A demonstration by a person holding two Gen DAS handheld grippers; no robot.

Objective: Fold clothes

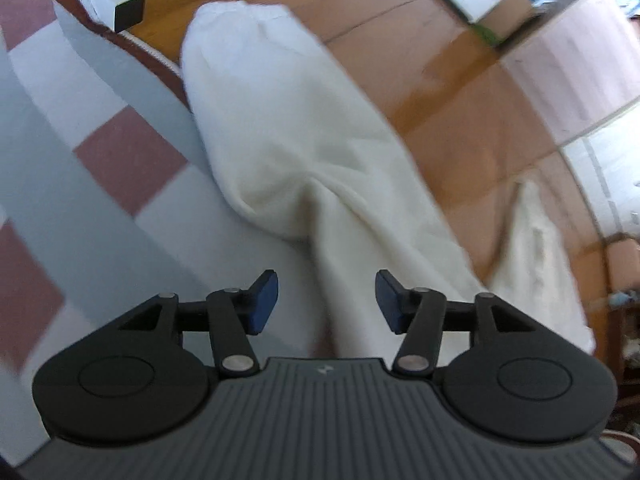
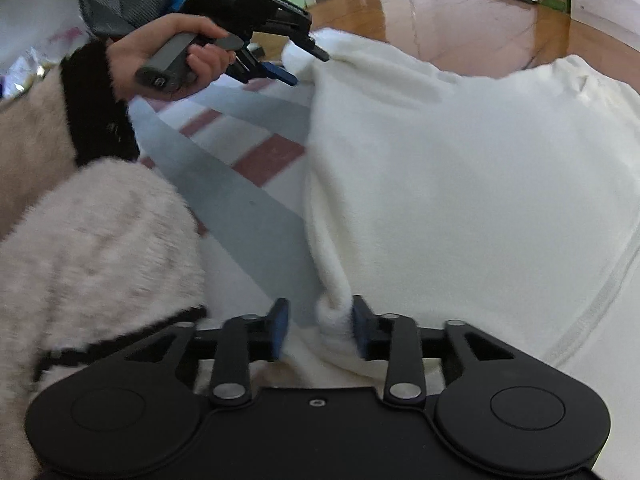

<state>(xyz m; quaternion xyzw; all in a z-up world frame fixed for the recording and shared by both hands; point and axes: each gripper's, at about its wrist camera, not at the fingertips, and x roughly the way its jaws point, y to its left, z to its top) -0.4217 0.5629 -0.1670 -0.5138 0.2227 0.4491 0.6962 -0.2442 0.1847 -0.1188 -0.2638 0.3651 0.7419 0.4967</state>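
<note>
Garment on the mat, my two grippers at its left edge

The garment lies on the mat and runs off its far edge onto the floor. Bare mat is to its left. My right gripper is at the near end of that edge, a fold between the jaws. My left gripper is at the far corner, held in my left hand. My sleeve lies over the mat, left of the right gripper
</note>
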